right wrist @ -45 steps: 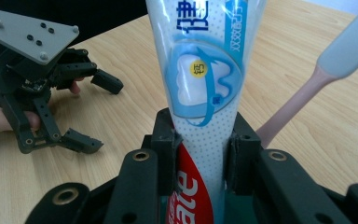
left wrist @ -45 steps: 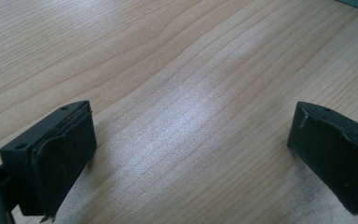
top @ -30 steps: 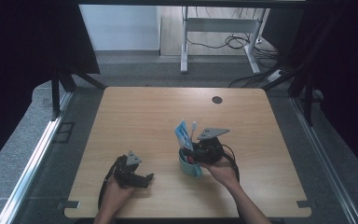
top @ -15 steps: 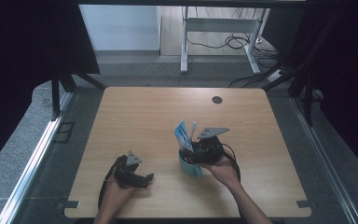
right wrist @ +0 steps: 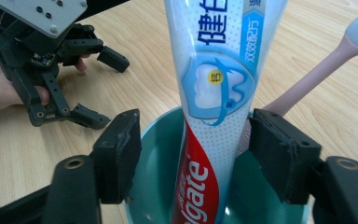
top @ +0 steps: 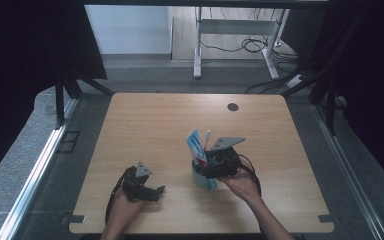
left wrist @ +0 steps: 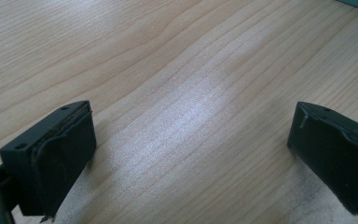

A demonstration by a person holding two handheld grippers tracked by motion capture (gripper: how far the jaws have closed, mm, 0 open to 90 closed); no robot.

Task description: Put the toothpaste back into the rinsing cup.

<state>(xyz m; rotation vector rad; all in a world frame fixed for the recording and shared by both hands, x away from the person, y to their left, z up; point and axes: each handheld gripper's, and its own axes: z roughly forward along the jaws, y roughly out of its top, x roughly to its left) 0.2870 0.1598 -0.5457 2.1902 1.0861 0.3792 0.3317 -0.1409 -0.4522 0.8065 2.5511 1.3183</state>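
My right claw (right wrist: 193,158) — jaws parted wide, one to each side of a toothpaste tube (right wrist: 216,93), neither pad touching it as far as I can tell. It grips nothing. In the high view the same claw (top: 211,169) sits at the near right of the table (top: 150,125), held in my right hand (top: 240,184), with its grey plate on top.

Toothpaste tube: upright between the right claw's jaws, white and blue above, red lower down, its lower end inside a teal cup (right wrist: 156,186). In the high view the tube (top: 196,145) rises above the claw.

Teal cup: directly below and between the right claw's jaws; its rim lies just under the pads. In the high view the cup (top: 203,179) is at the claw's tip.

Pink toothbrush (right wrist: 317,70): leaning out of the cup beyond the right-hand jaw, handle tilted away, its pale head toward the upper corner.

My left claw (left wrist: 191,154) — jaws spread wide over bare wood, holding nothing. In the high view it (top: 155,192) rests low on the table in my left hand (top: 122,205), well apart from the cup, to the right claw's left.
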